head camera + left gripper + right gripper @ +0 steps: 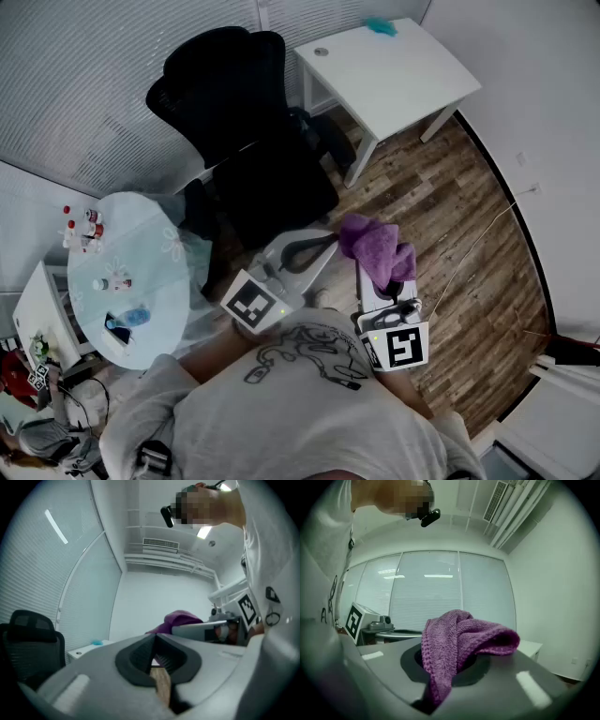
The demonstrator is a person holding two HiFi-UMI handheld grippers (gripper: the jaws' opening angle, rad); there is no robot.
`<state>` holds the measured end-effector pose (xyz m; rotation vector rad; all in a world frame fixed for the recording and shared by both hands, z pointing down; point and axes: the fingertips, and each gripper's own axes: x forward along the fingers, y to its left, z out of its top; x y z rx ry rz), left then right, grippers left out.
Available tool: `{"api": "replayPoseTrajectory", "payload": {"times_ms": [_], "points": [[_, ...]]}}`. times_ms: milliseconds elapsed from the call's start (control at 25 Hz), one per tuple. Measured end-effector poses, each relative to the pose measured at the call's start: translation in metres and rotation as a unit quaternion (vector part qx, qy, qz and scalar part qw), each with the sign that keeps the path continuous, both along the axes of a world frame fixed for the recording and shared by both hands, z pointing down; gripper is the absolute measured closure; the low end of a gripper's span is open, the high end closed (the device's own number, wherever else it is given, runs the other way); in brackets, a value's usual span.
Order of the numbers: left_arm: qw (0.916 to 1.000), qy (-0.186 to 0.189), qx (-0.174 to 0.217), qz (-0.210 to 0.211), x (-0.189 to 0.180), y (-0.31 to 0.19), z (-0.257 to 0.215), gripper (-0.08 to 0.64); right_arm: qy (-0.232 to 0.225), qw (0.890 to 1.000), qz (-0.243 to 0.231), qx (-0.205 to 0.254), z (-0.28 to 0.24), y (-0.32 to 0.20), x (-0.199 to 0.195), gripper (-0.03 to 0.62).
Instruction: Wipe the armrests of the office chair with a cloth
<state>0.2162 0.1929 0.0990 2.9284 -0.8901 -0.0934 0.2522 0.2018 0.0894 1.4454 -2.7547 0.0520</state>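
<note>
Cloth (375, 246): purple, clenched in right tongs (375, 277), draped over their tips.
Left tongs (311, 249): closed on nothing.
Office chair (246, 122): lay toward 11 o'clock of both tongs, untouched; nearer the left.
Armrests: too dark to pick out.

cloth (459, 644): purple knit, rough and fuzzy
office chair (234, 103): black, matt upholstery
floor (450, 216): wood planks, slight sheen
desk (394, 66): white, smooth

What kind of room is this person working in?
Most likely an office: a black office chair stands near a white desk, with window blinds along the wall.
</note>
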Motion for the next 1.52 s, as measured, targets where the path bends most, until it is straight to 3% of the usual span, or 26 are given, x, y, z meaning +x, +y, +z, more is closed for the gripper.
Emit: {"api": "replayPoseTrajectory", "payload": {"times_ms": [600,1240,1520], "points": [[1.0000,0.004,0.003,-0.001,0.014,0.003,0.003,0.560,-0.001,1.000,0.013,-0.004,0.007,0.004,0.018,0.557],[0.9996,0.002,-0.007,-0.027,0.075,0.021,0.017,0.560,-0.003,1.000,-0.008,-0.015,0.019,0.022,0.080,0.557],[0.9992,0.000,-0.015,-0.037,0.080,0.019,0.021,0.560,-0.005,1.000,-0.013,-0.022,0.026,0.019,0.087,0.557]]}}
